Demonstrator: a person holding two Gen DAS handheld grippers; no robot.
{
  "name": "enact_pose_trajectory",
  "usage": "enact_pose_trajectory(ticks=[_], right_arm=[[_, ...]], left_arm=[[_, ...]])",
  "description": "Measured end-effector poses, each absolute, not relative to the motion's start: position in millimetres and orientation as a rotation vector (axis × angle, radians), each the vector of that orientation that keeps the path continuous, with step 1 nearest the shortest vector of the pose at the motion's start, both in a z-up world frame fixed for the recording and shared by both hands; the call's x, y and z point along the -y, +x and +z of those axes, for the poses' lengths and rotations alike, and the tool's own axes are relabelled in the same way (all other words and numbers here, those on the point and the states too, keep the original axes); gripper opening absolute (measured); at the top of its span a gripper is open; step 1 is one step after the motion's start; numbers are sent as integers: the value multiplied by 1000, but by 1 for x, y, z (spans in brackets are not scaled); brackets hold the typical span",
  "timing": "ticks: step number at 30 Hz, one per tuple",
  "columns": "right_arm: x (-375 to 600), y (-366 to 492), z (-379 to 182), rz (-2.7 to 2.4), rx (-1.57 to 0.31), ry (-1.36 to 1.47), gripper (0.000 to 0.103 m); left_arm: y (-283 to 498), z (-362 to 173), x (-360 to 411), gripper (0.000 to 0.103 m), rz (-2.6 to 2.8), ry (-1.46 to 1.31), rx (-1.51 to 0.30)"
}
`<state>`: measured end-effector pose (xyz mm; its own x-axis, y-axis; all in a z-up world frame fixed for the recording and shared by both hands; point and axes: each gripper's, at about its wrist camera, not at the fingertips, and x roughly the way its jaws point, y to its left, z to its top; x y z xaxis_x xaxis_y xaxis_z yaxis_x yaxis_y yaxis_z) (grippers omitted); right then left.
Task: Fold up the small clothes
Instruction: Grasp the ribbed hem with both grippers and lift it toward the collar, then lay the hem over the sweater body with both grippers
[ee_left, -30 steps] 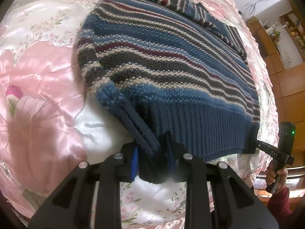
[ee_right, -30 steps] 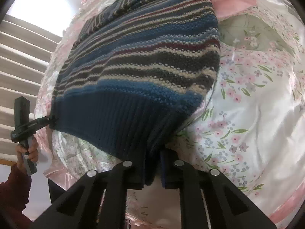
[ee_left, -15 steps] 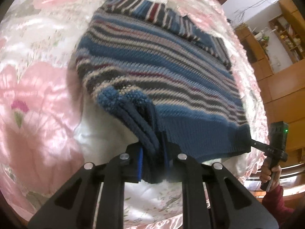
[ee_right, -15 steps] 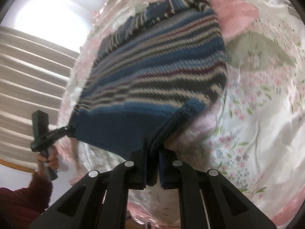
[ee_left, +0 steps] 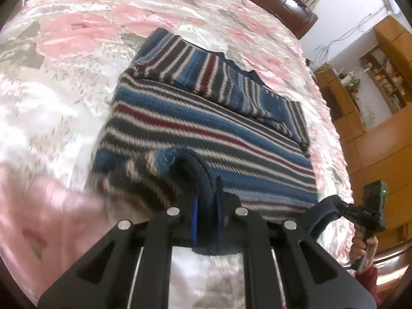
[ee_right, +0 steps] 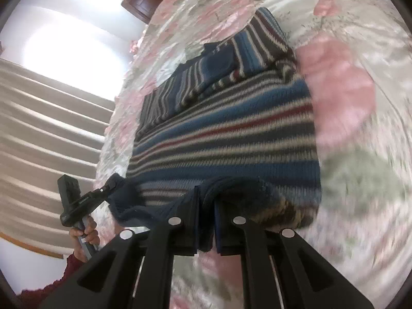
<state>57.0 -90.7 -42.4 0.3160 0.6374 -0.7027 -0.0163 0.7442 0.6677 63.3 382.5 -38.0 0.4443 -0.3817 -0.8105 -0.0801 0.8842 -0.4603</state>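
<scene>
Your left gripper (ee_left: pixel 206 216) and right gripper (ee_right: pixel 206 219) each pinch the striped blue knit sweater's (ee_left: pixel 219 134) ribbed hem; collar lies straight ahead.

A striped knit sweater (ee_left: pixel 206 134) in blue, grey, white and maroon lies flat on floral satin bedding (ee_left: pixel 77 38), its navy ribbed hem (ee_right: pixel 231 188) lifted and curled over the body
</scene>
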Motion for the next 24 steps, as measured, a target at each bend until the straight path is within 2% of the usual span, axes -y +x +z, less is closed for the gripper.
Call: enact_pose_trajectory(ticks=[9, 13, 15, 16, 17, 19, 20, 21, 22, 24], right_arm=[[101, 110, -82, 379, -1250, 676, 9], [106, 113, -99, 366, -1287, 712, 12], [113, 113, -102, 370, -1287, 758, 18], [117, 112, -101, 376, -1284, 772, 18], [119, 111, -100, 382, -1284, 783, 19], [124, 110, -95, 384, -1284, 792, 25], [127, 108, -91, 372, -1277, 788, 39], [130, 108, -87, 352, -1271, 775, 61], [134, 107, -81, 330, -1253, 757, 65], [141, 107, -72, 316, -1238, 737, 64]], left_arm=[[114, -79, -397, 10, -106, -477, -1145], [118, -85, -407, 16, -101, -535, -1153], [115, -77, -413, 25, -103, -556, -1130], [114, -72, -416, 34, -100, -554, -1122], [110, -63, -420, 48, -70, -529, -1093], [106, -50, -424, 51, -29, -478, -1053], [103, -41, -429, 52, -19, -457, -1031], [102, -36, -432, 53, -12, -446, -1019], [102, -33, -435, 54, -9, -441, -1015], [101, -29, -436, 55, -15, -420, -1025]])
